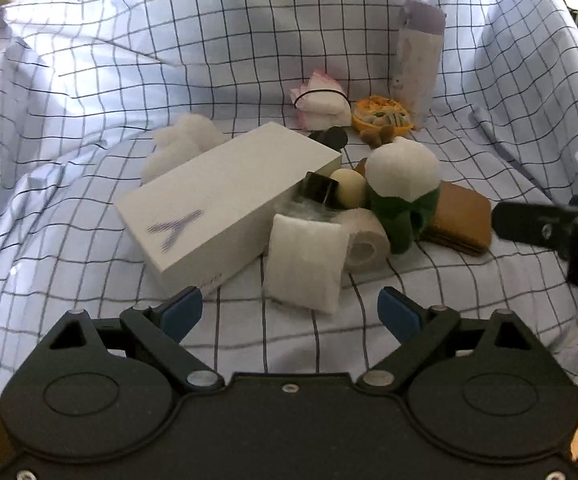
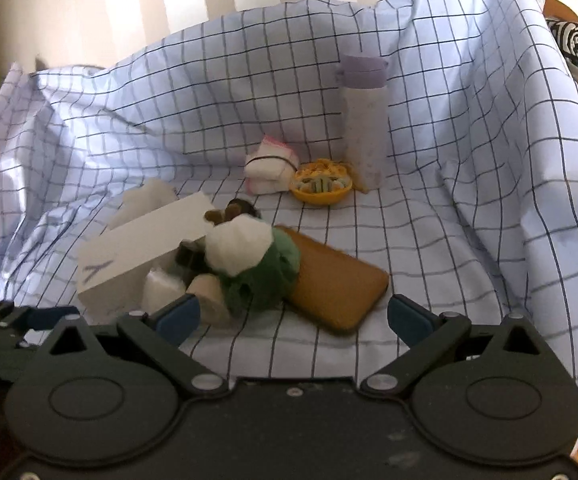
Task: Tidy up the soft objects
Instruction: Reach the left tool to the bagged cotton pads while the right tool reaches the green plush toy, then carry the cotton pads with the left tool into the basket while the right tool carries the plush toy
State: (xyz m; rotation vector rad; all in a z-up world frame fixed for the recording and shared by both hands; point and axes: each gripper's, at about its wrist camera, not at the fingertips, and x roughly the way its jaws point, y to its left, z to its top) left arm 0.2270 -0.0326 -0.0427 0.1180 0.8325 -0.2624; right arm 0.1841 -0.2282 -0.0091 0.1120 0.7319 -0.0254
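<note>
My left gripper (image 1: 291, 312) is open and holds nothing. Just ahead of it a small white pillow (image 1: 305, 264) leans on a white box (image 1: 225, 200). Beside the pillow lie a tape roll (image 1: 365, 240) and a green-and-white plush (image 1: 403, 196). A fluffy white toy (image 1: 181, 144) sits behind the box. A banded bundle of white and pink cloths (image 1: 323, 106) lies farther back. My right gripper (image 2: 293, 316) is open too, with nothing in it, just short of the plush (image 2: 257, 264) and a brown wallet (image 2: 337, 284). One right-gripper finger (image 1: 537, 230) enters the left wrist view from the right.
Everything rests on a crumpled checked cloth (image 1: 89, 80) that rises at the back and sides. A tall bottle with a purple cap (image 2: 365, 120) stands at the back, with an orange toy bowl (image 2: 321, 186) before it. A dark-capped glass bottle (image 1: 321, 190) and a cream ball (image 1: 349, 188) sit in the pile.
</note>
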